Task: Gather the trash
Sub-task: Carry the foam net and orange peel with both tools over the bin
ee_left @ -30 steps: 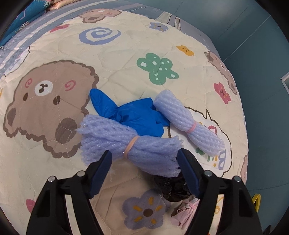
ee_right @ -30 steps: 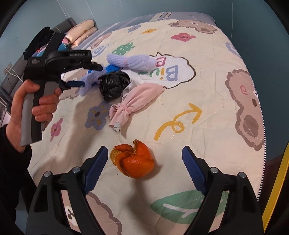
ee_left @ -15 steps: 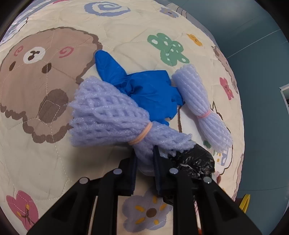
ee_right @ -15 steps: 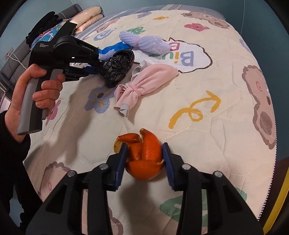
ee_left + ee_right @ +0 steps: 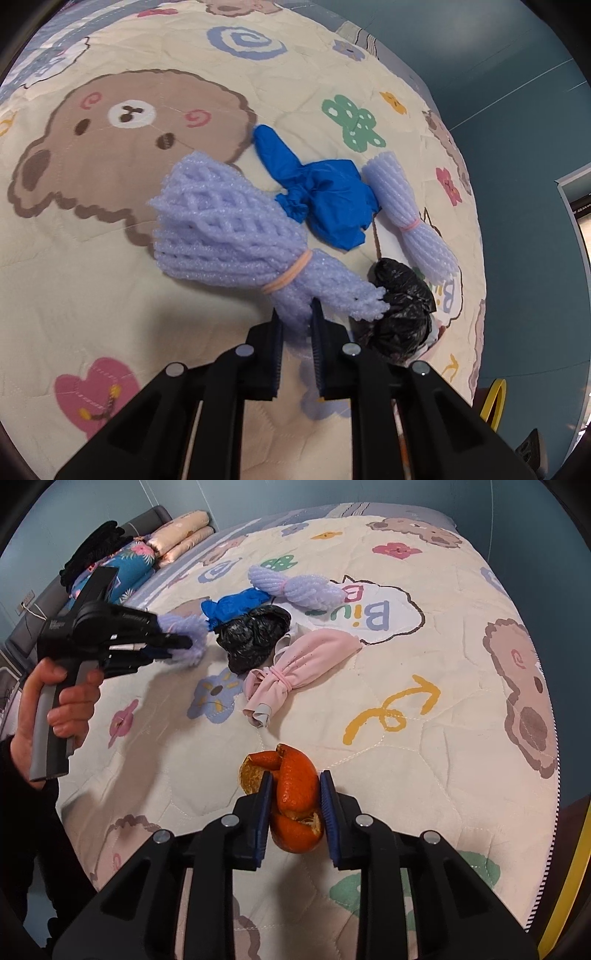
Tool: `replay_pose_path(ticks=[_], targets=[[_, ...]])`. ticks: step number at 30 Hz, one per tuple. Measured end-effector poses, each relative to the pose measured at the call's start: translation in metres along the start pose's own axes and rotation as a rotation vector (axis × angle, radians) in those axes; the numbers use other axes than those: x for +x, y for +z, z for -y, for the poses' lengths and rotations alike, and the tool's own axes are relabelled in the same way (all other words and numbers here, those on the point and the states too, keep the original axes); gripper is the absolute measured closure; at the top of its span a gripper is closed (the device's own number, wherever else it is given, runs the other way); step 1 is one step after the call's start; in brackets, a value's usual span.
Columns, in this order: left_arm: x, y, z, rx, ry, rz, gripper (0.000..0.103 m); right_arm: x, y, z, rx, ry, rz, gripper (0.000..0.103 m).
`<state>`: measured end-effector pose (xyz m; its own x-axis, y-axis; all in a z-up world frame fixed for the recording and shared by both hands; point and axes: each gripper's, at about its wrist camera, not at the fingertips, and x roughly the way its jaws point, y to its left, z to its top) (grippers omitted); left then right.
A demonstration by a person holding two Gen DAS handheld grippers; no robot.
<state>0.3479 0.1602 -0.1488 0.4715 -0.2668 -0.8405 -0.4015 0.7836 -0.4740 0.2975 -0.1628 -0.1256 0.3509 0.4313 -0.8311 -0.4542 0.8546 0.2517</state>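
Across the bed [image 5: 424,738], on its cartoon-bear quilt, the trash lay in a loose cluster toward the far left, and both hands were already at work. Biggest of the lot, the near foam net [image 5: 236,240] was bunched with a rubber band, its fanned end pointing away toward the bear print and its long axis running back to the left tongs [image 5: 297,325]. Those tongs were clamped tight on the net's narrow tail, squeezed nearly together, probably because that thin end is the easiest part to pinch. Just beside it sat the blue glove [image 5: 325,206], then a second foam net [image 5: 410,225] lying lengthwise away from the camera, and a crumpled black bag [image 5: 402,306] touching the held net's frayed tip. A pink cloth bundle [image 5: 295,668] lay near the bag.

Well apart, close to the near edge, the right tongs [image 5: 295,794] had just been closing and gripped the orange peel [image 5: 295,794] on both flanks, its curled strips standing upward. Both pieces looked ready to be lifted, I'd say.
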Motion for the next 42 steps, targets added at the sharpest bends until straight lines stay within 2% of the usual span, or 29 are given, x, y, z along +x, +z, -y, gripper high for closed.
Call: replay_pose_path(ticks=[10, 16, 31, 42], targets=[[-0.045, -0.009, -0.018, 0.023, 0.015, 0.059, 0.090, -0.025, 0.001, -0.004, 0.012, 0.009, 0.061, 0.078], [-0.066, -0.014, -0.012, 0.064, 0.008, 0.067, 0.090, -0.042, -0.001, -0.007, 0.025, 0.006, 0.088, 0.078], [-0.091, -0.056, 0.037, 0.208, -0.044, 0.048, 0.090, -0.101, -0.022, 0.008, 0.073, -0.028, 0.174, 0.078], [-0.100, -0.087, 0.081, 0.317, -0.083, 0.023, 0.090, -0.147, -0.038, 0.029, 0.110, -0.091, 0.249, 0.078]])
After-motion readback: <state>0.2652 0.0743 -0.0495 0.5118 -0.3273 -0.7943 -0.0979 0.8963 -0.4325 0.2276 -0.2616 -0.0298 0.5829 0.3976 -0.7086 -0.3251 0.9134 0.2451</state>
